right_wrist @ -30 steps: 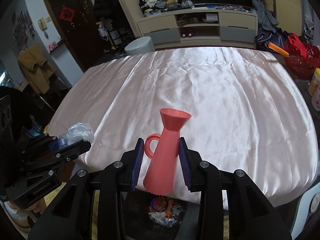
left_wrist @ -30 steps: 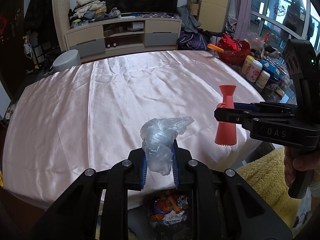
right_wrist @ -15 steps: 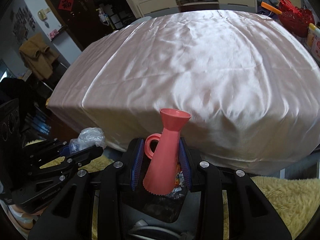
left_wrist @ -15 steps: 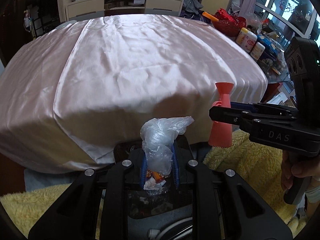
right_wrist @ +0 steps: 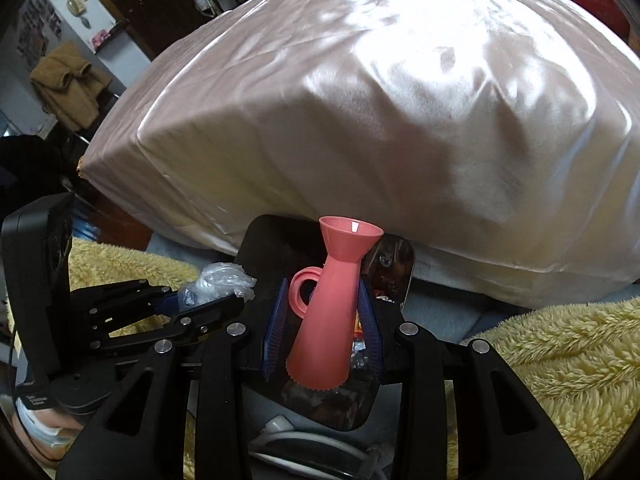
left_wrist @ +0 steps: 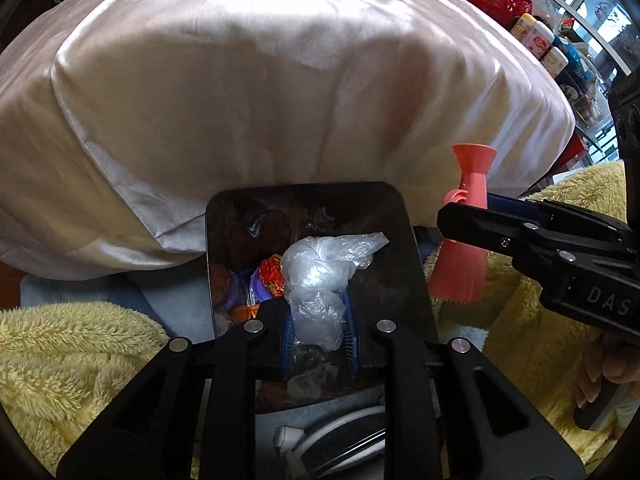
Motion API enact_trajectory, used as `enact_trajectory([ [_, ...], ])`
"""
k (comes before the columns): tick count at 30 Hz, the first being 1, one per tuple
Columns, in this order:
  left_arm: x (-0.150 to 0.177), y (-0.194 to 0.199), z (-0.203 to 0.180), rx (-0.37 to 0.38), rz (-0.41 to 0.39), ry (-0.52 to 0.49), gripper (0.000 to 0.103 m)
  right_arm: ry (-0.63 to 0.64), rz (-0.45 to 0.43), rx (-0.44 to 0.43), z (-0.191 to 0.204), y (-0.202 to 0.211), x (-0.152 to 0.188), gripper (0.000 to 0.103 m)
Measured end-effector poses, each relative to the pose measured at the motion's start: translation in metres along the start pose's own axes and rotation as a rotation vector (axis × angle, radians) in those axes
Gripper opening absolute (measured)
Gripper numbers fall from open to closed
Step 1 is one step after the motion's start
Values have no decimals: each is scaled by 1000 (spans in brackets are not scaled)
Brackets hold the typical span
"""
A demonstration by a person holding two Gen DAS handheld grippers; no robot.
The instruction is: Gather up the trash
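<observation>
My left gripper [left_wrist: 318,330] is shut on a crumpled clear plastic bag [left_wrist: 320,280], held right over the open black trash bin [left_wrist: 412,248] that stands on the floor below the table's edge. Colourful wrappers [left_wrist: 270,280] lie inside the bin. My right gripper [right_wrist: 322,334] is shut on a pink plastic jug [right_wrist: 332,312] with a flared mouth and a ring handle, held upright above the same bin [right_wrist: 260,248]. In the left wrist view the jug [left_wrist: 466,248] hangs just right of the bin. In the right wrist view the bag [right_wrist: 218,282] sits to the left in the left gripper [right_wrist: 208,304].
A table under a shiny pale pink cloth [left_wrist: 280,80] fills the view behind the bin. Yellow fluffy fabric [left_wrist: 68,356] lies on both sides. A white cable with a plug [left_wrist: 320,440] lies near the bin's front. Bottles and a red basket [left_wrist: 496,0] stand at the far right.
Both grippers have come down from table height to below the table's edge, with the bag and the jug still in them. The bin now fills the view under them.
</observation>
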State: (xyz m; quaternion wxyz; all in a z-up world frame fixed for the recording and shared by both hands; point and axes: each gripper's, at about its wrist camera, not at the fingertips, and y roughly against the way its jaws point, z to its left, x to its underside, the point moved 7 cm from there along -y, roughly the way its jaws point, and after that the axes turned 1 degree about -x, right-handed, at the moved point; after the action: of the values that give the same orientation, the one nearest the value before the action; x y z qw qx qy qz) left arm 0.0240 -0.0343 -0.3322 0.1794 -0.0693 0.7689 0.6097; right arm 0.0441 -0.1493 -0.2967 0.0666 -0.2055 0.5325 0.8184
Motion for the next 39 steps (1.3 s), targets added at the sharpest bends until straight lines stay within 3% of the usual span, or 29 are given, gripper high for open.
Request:
enact_trajectory([
  [5, 0, -8, 0, -7, 19, -6, 22, 1, 17, -8, 4, -8, -3, 38],
  [8, 1, -10, 2, -17, 25, -2, 29, -11, 30, -5, 1, -12, -4, 42],
  [16, 1, -8, 9, -51, 25, 1, 74, -57, 11, 3, -8, -10, -4, 63],
  [19, 1, -4, 11, -63, 14, -1, 86, -72, -3, 4, -11, -7, -5, 66],
  [22, -1, 6, 14, -75, -17, 9, 95, -84, -29, 14, -15, 2, -6, 78],
  [28, -7, 32, 22, -82, -99, 21, 95, -77, -119, 55, -15, 35, -17, 99],
  [33, -25, 78, 17, -110, -241, 8, 95, -12, -245, 112, 0, 78, -35, 99],
  [39, -46, 153, 11, -153, -428, 1, 95, 97, -463, 209, 20, 147, -54, 100],
])
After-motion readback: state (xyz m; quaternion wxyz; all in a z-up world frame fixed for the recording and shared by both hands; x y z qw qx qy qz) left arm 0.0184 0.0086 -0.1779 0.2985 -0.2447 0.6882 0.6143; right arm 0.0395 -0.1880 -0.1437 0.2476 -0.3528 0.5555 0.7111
